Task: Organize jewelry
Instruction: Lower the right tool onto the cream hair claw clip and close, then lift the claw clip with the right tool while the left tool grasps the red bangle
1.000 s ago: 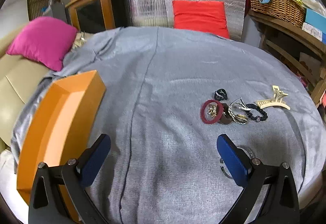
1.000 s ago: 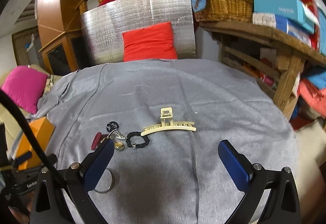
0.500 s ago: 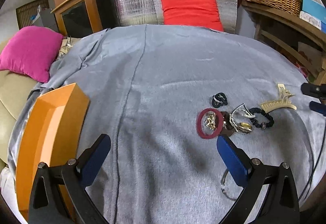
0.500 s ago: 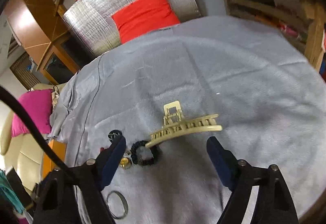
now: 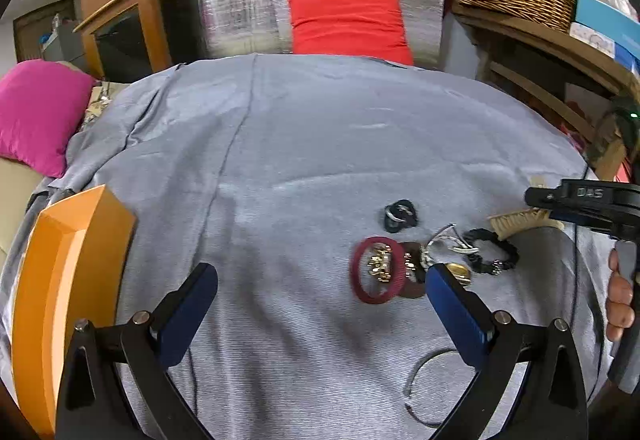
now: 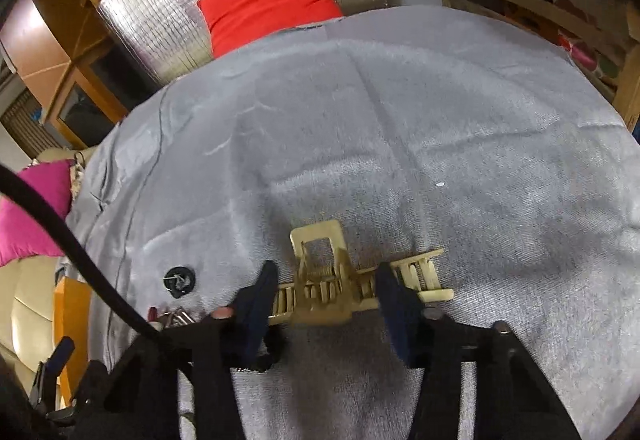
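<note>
Far left: orange tray [image 5: 60,280] set at the edge of the grey cloth [image 5: 300,140], open side up, probably the home for the sorted pieces; nothing visible inside.

Next, left claw [image 5: 320,274]: spread wide, holding nothing, hovering above bare cloth just short of the pile. Likely parked there to leave the other hand room.

Right of that, the jewelry in one loose heap: red band [image 5: 376,270] ringing a small gold piece, black ring [image 5: 400,216] just behind, silver bits touching a black scrunchie [image 5: 492,252], thin bangle [image 5: 428,392] apart from the rest, near the camera. Too tangled and blurred to separate piece by piece.

Far right, cream clip [image 6: 324,300] lying flat at the heap's outer end, one tip near the scrunchie. Right claw [image 6: 326,276] down over it, about half open, fingers straddling the sprung hinge with a gap showing on each side, so nothing pinched yet by the look of it. Sensible choice of hold: hinge block is the thickest, stiffest part, whereas the long toothed bars would twist or slip. Worth watching the scrunchie, close enough to drag along on the lift.
</note>
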Demonstrator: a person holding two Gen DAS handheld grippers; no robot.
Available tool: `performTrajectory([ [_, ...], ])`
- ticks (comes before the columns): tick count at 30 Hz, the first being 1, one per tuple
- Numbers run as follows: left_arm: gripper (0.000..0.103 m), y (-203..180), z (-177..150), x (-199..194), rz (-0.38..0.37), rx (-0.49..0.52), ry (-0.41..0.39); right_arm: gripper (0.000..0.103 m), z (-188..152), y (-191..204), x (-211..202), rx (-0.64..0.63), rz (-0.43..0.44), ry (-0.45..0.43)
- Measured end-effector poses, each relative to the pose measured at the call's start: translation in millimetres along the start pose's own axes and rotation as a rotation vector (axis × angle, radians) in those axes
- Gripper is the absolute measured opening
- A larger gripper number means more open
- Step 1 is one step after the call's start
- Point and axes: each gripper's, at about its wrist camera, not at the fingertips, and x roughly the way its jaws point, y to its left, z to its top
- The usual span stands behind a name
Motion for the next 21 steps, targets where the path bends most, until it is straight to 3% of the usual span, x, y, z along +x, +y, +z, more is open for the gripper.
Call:
performTrajectory([
  [5,0.103,-9.4,2.1,1.8,-0.025,0.030,-0.009,0.034,-1.6,-4.1,2.0,0.025,0.002,0.005],
  [15,0.102,-2.0,-4.6,17.1,-0.081,0.000,0.065,0.032,-4.4,-17.6,-15.1,0.047,0.031,-0.021],
  [21,0.089,-5.1,-8.8,19.6,-0.135,-0.006,0.079,0.031,-5.8,-29.7,-32.2,0.099,0.058,-0.040],
])
